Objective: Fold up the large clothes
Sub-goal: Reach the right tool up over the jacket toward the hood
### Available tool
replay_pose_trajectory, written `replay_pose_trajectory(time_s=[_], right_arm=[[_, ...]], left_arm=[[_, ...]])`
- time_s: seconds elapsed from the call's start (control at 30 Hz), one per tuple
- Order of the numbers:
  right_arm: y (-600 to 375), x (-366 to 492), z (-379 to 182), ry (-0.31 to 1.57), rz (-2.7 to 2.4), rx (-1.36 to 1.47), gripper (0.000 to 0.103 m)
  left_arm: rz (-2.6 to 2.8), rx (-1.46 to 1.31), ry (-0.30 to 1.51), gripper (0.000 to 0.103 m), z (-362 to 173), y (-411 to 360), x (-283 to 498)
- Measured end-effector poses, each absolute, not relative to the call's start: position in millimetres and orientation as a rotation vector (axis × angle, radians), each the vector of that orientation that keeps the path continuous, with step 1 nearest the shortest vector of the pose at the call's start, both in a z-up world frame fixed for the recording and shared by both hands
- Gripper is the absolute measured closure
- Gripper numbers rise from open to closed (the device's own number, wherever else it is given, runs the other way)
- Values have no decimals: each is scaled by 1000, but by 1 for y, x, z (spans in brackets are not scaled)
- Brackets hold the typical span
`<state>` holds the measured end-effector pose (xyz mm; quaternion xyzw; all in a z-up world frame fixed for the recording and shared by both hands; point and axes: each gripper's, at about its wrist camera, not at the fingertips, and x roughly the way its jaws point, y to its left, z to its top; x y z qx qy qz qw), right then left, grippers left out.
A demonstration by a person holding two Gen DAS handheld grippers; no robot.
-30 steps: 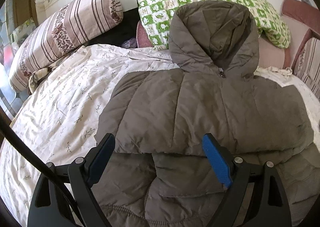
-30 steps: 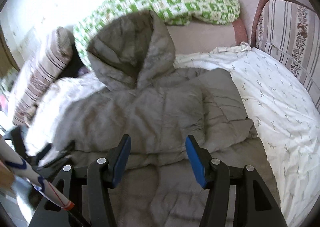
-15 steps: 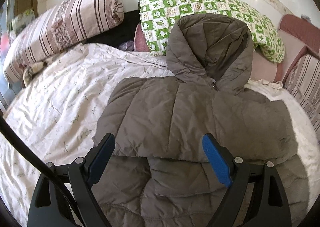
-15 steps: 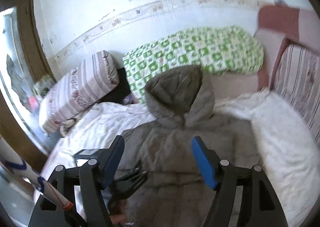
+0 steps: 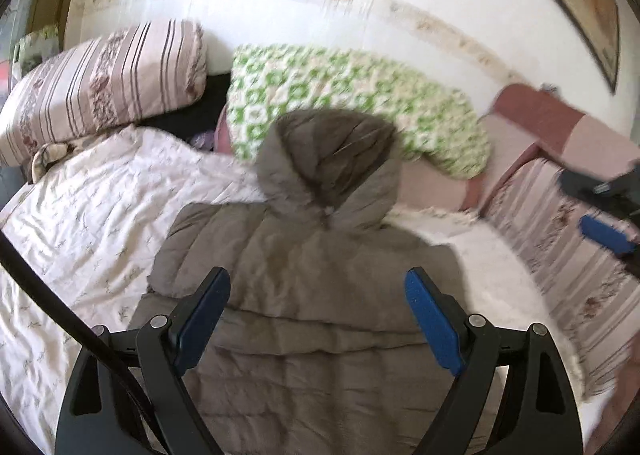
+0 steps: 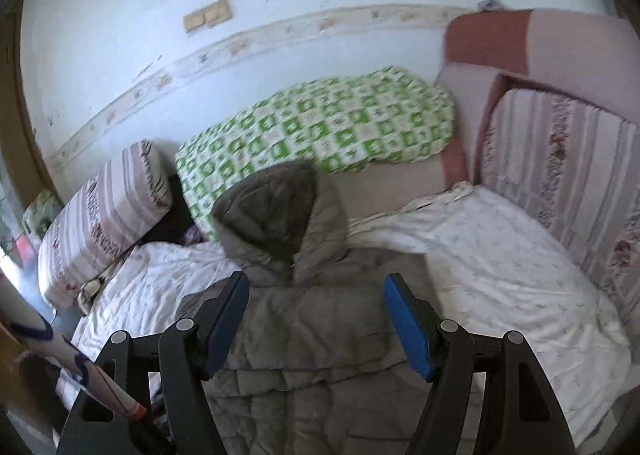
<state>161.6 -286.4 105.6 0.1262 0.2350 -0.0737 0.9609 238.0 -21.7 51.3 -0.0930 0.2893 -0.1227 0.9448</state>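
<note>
While hovering above the bed, holding both pairs of blue fingers [image 5: 434, 329] spread wide, gripping nothing: left gripper [image 5: 318, 319] and right gripper [image 6: 316, 329] alike. Facing the grey hooded jacket [image 5: 304, 279], lying flat on the white floral quilt [image 5: 88, 215], hood [image 6: 276, 211] pointing toward the green checked pillow [image 6: 320, 123]. Judging the next fold: lowering both together onto matching edges, pinching only the top layers, lifting evenly, avoiding dragging the quilt beneath.
</note>
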Motion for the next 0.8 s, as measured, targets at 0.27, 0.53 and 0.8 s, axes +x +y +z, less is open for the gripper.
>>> replay_pose_trajectory(time_s=[0.27,0.53,0.8], right_arm=[[-316,124,123,449,-189,265,28],[-321,124,110,483,-176,256,28],[-306,182,52,624,-157,249,28]], left_arm=[[-402,-243,578,15,110,-64,175],[-316,-77,537,15,94,-69,173],[-5,43,674,15,-27,-4,278]])
